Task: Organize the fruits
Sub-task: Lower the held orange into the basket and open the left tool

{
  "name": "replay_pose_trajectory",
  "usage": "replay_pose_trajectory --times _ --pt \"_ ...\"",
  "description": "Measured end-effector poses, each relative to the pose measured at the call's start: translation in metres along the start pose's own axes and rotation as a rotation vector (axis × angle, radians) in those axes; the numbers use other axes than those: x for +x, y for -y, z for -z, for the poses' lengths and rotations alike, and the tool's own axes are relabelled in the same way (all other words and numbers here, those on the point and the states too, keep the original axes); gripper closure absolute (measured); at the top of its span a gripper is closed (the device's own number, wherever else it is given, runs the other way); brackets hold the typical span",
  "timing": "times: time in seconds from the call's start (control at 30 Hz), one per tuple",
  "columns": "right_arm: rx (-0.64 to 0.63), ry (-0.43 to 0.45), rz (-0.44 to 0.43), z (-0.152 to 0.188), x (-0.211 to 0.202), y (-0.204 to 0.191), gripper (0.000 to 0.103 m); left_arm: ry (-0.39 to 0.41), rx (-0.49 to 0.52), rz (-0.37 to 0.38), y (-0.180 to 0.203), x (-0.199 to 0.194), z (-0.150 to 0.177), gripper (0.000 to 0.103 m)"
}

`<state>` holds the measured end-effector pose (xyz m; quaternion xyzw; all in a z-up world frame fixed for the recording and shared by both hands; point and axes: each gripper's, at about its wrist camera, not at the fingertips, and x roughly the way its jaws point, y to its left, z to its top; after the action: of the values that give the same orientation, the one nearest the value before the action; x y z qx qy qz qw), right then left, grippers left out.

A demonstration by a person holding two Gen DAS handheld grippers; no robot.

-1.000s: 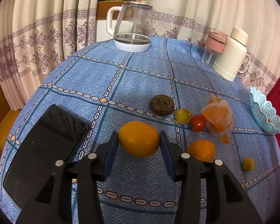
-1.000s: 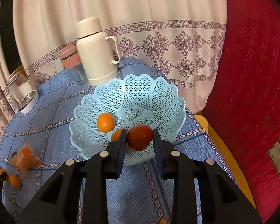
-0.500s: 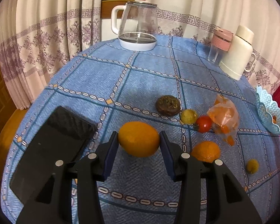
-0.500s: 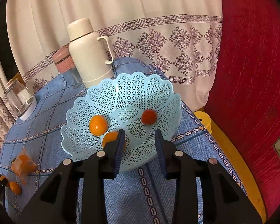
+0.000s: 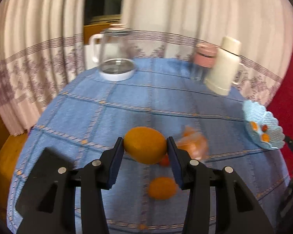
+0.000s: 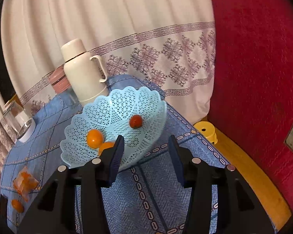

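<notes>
Left hand-held gripper (image 5: 145,149) raised above the blue-clothed counter (image 5: 127,105), clamping a large oval orange fruit (image 5: 145,145). Right hand-held gripper (image 6: 146,152) spread wide, holding nothing, before the pale-blue lattice plastic basket (image 6: 117,105).

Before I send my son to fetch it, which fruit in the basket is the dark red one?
Find the cream thermos at the table's far edge; the pale blue lattice basket sits just in front. Of the three fruits inside, it is the dark red one, alone on the right, apart from the two orange ones.
</notes>
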<state>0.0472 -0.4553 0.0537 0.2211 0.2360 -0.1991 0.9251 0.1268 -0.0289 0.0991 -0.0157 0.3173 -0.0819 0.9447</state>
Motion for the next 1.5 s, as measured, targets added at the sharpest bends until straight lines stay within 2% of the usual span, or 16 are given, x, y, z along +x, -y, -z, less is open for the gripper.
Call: replay_pose_trajectory --times 0.07,0.1,0.17,0.57,0.77,1.17,1.2,1.3,1.33,1.43,1.5 --pt "0.02 0.009 0.001 0.0 -0.002 0.004 0.053 -0.007 0.023 0.038 0.02 0.004 -0.004 0.058" --pt "0.03 0.015 0.003 0.0 -0.003 0.006 0.048 -0.009 0.032 0.051 0.029 0.007 -0.005 0.058" --pt "0.035 0.023 0.009 0.002 -0.002 0.007 0.046 -0.014 0.056 0.086 0.05 0.012 -0.009 0.058" --pt "0.043 0.061 0.037 0.009 -0.006 0.006 0.044 -0.039 0.217 0.294 0.175 0.039 -0.024 0.058" --pt "0.078 0.057 0.037 0.008 -0.005 0.012 0.044 -0.065 0.261 0.356 0.218 0.057 -0.025 0.058" --pt "0.091 0.054 0.041 0.007 -0.003 0.013 0.044 -0.103 0.31 0.389 0.265 0.085 -0.024 0.057" --pt "0.092 0.053 0.041 0.007 -0.003 0.013 0.044 -0.105 0.31 0.391 0.266 0.086 -0.024 0.053" --pt "0.096 0.054 0.043 0.007 -0.003 0.014 0.044 -0.081 0.295 0.391 0.264 0.084 -0.024 0.032" --pt "0.096 0.054 0.043 0.008 -0.003 0.014 0.044 -0.078 0.289 0.391 0.262 0.083 -0.024 0.029" --pt "0.096 0.054 0.043 0.008 -0.003 0.014 0.042 -0.09 0.269 0.388 0.254 0.083 -0.023 0.028" --pt "0.096 0.061 0.046 0.008 -0.004 0.014 0.036 -0.096 0.263 0.375 0.249 0.085 -0.021 0.028"
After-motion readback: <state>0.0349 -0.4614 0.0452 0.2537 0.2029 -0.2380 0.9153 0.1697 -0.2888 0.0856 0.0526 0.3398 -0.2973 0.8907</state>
